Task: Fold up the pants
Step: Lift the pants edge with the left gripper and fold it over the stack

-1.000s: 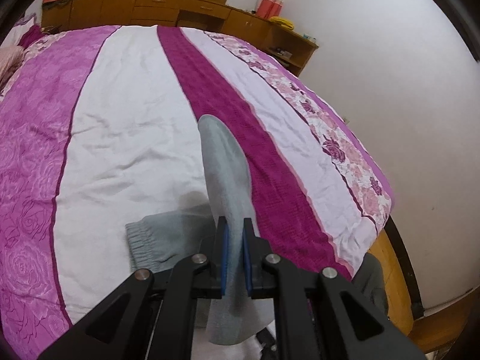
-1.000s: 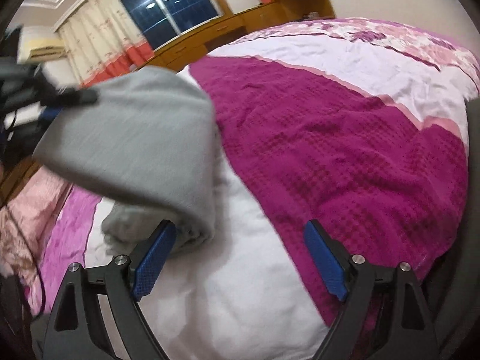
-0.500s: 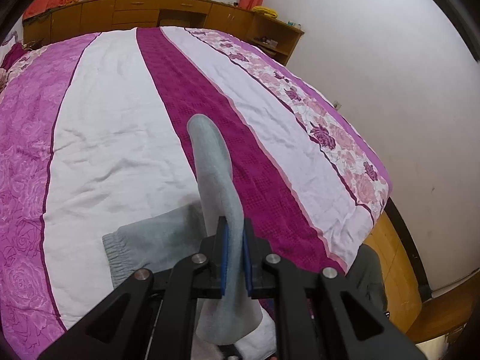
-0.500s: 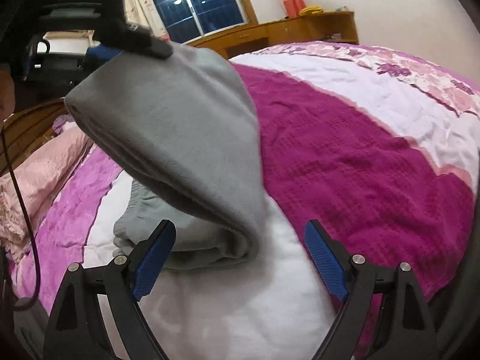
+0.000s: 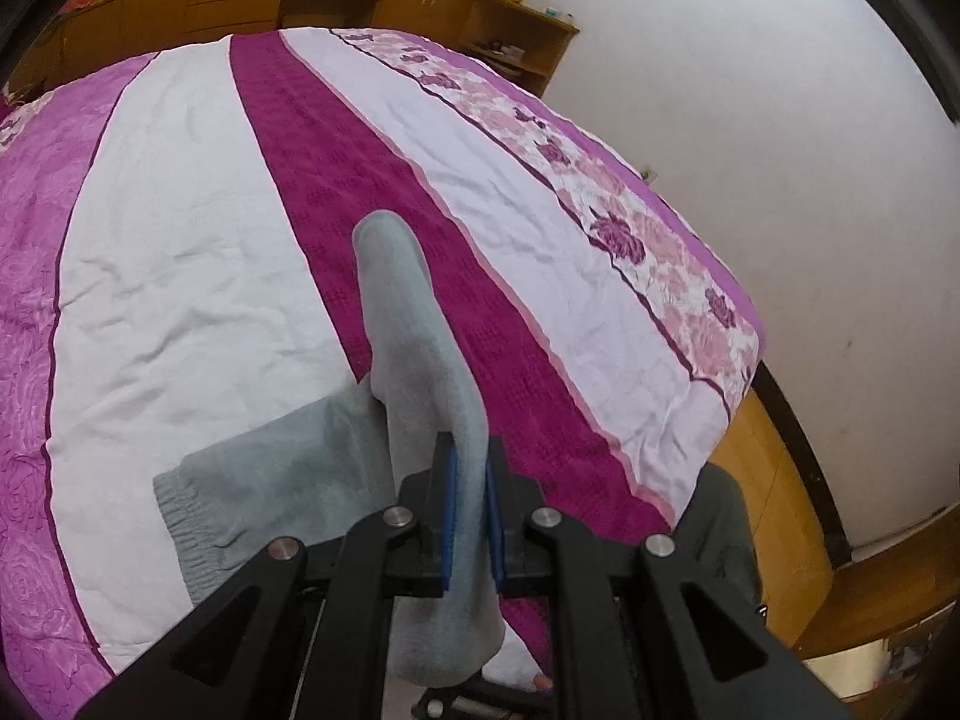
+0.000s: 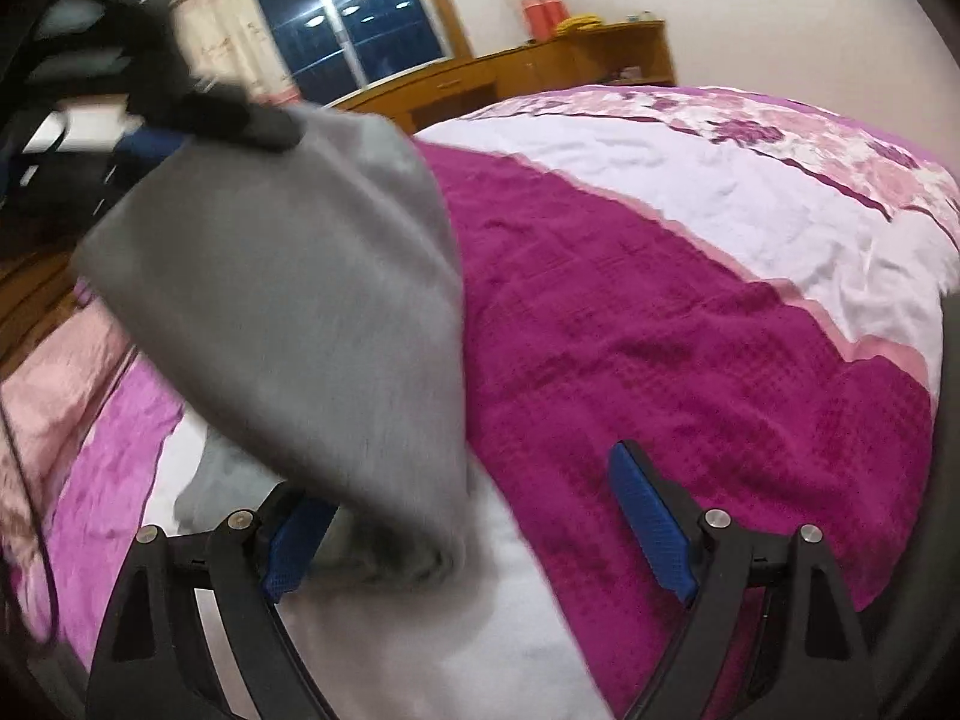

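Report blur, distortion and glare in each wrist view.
Left wrist view: sharp; fisheye bows the bedspread stripes; dark vignette in the corners. Right wrist view: motion blur smears the lifted grey pants and the left gripper; ceiling lights reflect in the dark window.

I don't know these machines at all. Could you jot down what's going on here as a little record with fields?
Garment: grey pants, waistband end lying on the bed
Surface: striped purple, white and floral bedspread
Left gripper: fingers shut on a raised part of the pants
Right gripper: fingers wide open, holding nothing, low over the bedspread
Fold: not finished; cloth hangs in the air
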The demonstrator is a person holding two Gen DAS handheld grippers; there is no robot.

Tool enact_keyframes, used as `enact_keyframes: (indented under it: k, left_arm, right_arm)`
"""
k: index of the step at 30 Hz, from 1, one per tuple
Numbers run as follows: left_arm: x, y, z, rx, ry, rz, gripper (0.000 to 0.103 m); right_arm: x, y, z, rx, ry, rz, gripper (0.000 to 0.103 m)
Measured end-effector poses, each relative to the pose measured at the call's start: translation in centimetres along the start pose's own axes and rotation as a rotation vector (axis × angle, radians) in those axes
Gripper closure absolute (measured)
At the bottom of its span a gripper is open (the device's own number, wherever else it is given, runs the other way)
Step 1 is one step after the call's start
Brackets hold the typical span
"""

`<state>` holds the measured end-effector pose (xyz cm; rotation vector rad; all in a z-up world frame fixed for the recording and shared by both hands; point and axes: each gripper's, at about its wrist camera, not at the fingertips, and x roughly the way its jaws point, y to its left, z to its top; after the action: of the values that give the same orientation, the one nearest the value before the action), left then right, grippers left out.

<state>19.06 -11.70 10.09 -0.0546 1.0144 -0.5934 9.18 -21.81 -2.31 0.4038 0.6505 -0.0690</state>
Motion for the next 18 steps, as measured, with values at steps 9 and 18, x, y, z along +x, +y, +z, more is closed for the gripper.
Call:
enact_keyframes:
  k: [9,18]
  left_arm:
    - [2.7,-2.0,0.8,0.025,0.062,-0.098,0.090]
    - [-4.7,7.5,-7.3,-0.118,-0.086,0.051,0.025]
  right_arm:
    - [-1.4,-2.4,1.7,0.062,-0.034,-0.044,0.020]
    - [-0.9,-7.3,1.5,0.252,0.029,-0.040,0.020]
